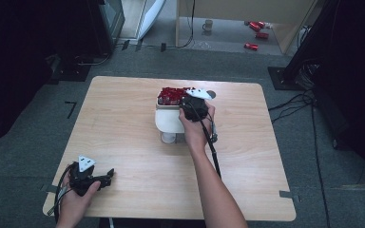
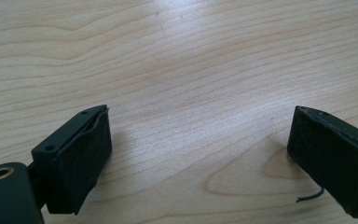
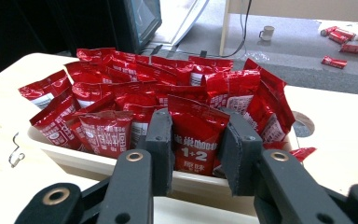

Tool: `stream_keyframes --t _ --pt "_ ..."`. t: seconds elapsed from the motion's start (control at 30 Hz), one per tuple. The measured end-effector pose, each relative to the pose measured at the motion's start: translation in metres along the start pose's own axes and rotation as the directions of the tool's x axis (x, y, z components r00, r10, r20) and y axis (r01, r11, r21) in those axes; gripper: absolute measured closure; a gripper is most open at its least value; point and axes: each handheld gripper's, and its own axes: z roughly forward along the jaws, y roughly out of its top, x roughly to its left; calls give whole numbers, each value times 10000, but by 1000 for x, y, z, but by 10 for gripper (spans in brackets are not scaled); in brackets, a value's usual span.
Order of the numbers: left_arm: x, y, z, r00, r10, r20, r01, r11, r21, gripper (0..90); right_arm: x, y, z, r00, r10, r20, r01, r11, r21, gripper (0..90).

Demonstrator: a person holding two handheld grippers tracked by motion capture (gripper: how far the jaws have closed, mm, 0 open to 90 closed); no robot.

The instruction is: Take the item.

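A white box stands in the middle of the wooden table, packed with several red sachets standing on end. My right gripper reaches into the box's near right corner. In the right gripper view its jaws are closed on one red sachet printed "1+2" at the front row, with both pads against the sachet's edges. My left gripper rests at the table's near left corner. Its jaws stand wide apart over bare wood with nothing between them.
A round hole in the tabletop lies just right of the box. A small metal hook lies on the wood left of the box. On the floor beyond the table are loose red packets and a mug.
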Motion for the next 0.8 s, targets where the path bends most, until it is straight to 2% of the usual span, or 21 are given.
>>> stream_keyframes --t 0.13,0.43,0.57,0.6,0.63,0.67,0.7,0.8 --pt "0 0 0 10000 -3 0 3 10000 0 67 1 -1 -1 9999 -58 113 60 9998 -183 684" --pt "0 0 0 10000 -4 0 4 10000 -2 67 3 9 -21 9999 -21 151 42 9902 -1397 686" --pt "0 0 0 10000 -25 -9 25 10000 -18 67 3 17 -37 9998 42 196 1 9772 -2122 686" --pt "0 0 0 10000 -25 -9 25 10000 -18 67 3 17 -37 9998 42 196 1 9772 -2122 686" --pt "0 0 0 10000 0 -9 0 10000 -13 67 3 19 -44 9997 41 220 13 9707 -2401 686" --pt "0 0 0 10000 14 -7 -14 10000 -1 67 3 19 -44 9997 41 220 13 9707 -2401 686" --pt "0 0 0 10000 -9 1 9 10000 -14 67 4 22 -51 9997 9 262 63 9625 -2713 686" --pt "0 0 0 10000 11 -6 -11 10000 -3 67 4 26 -62 9995 -24 319 123 9501 -3119 687"
